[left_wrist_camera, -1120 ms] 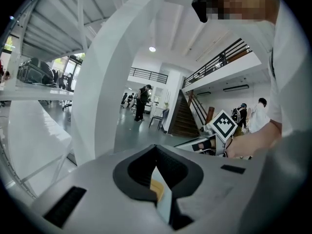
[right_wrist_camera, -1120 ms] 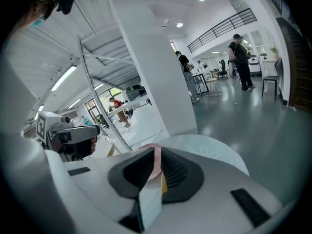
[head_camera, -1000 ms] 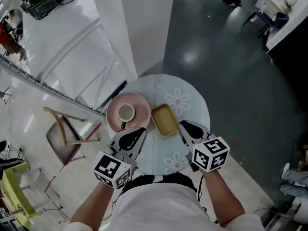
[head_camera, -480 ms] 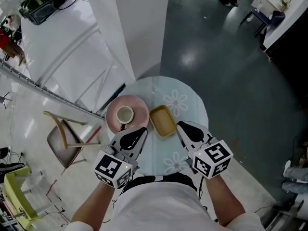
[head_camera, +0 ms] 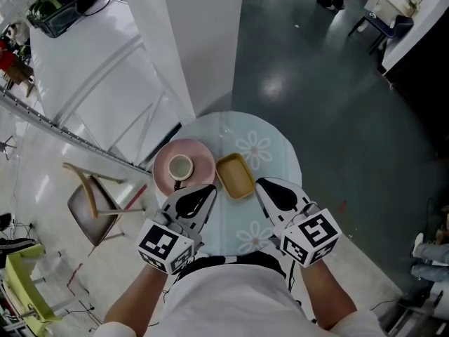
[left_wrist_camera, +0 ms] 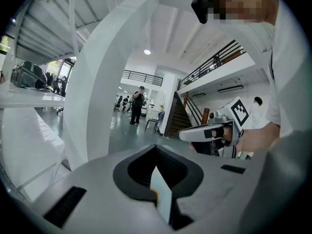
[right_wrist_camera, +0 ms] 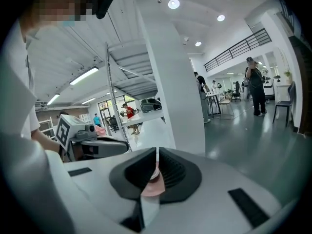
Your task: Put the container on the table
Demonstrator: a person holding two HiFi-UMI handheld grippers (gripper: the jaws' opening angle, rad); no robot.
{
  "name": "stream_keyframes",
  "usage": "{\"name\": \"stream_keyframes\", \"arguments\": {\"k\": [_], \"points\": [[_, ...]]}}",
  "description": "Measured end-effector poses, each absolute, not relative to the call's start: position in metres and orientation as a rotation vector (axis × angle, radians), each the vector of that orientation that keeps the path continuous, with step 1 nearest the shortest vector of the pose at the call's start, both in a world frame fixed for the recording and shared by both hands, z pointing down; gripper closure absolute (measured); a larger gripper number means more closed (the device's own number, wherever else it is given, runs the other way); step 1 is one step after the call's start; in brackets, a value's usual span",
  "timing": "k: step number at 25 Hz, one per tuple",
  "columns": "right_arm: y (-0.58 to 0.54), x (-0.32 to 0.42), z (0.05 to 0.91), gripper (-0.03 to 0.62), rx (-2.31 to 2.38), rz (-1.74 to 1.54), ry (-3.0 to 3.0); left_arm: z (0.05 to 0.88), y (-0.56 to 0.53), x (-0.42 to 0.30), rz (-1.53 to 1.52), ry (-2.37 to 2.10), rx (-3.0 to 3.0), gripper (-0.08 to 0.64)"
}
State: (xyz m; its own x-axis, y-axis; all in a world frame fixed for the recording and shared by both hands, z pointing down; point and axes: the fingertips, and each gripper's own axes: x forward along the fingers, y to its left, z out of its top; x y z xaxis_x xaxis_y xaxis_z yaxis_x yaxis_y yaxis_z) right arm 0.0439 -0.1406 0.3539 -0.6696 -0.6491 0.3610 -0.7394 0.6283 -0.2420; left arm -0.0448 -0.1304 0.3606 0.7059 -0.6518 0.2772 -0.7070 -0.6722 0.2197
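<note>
A yellow rectangular container [head_camera: 236,175] lies open side up on the round table [head_camera: 277,153], right beside a pink plate [head_camera: 200,159] that carries a white cup [head_camera: 181,167]. My left gripper [head_camera: 204,190] hovers just near of the plate, shut, nothing in it. My right gripper [head_camera: 263,184] hangs to the near right of the container, shut and empty too. Neither touches the container. In the left gripper view the jaws [left_wrist_camera: 157,149] meet, with a sliver of yellow showing under them. In the right gripper view the jaws [right_wrist_camera: 156,151] meet, with pink showing below.
The table wears a pale cloth with flower prints [head_camera: 253,148]. A white pillar [head_camera: 200,41] rises just behind it. A wooden chair [head_camera: 95,195] stands on the left. Dark floor [head_camera: 337,111] spreads to the right. People stand far off in the hall.
Both grippers stay shut near the table's front edge. The right one has drifted slightly left and nearer. The container, plate and cup have not moved on the table.
</note>
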Motion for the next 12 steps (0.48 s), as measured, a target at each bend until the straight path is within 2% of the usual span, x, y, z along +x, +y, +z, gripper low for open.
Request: {"name": "stream_keyframes", "arguments": {"k": [12], "points": [[-0.131,0.047,0.342,0.566,1.121,0.493,-2.649,0.356,-0.124,-0.035,0.248,-1.065,2.617,0.538]]}}
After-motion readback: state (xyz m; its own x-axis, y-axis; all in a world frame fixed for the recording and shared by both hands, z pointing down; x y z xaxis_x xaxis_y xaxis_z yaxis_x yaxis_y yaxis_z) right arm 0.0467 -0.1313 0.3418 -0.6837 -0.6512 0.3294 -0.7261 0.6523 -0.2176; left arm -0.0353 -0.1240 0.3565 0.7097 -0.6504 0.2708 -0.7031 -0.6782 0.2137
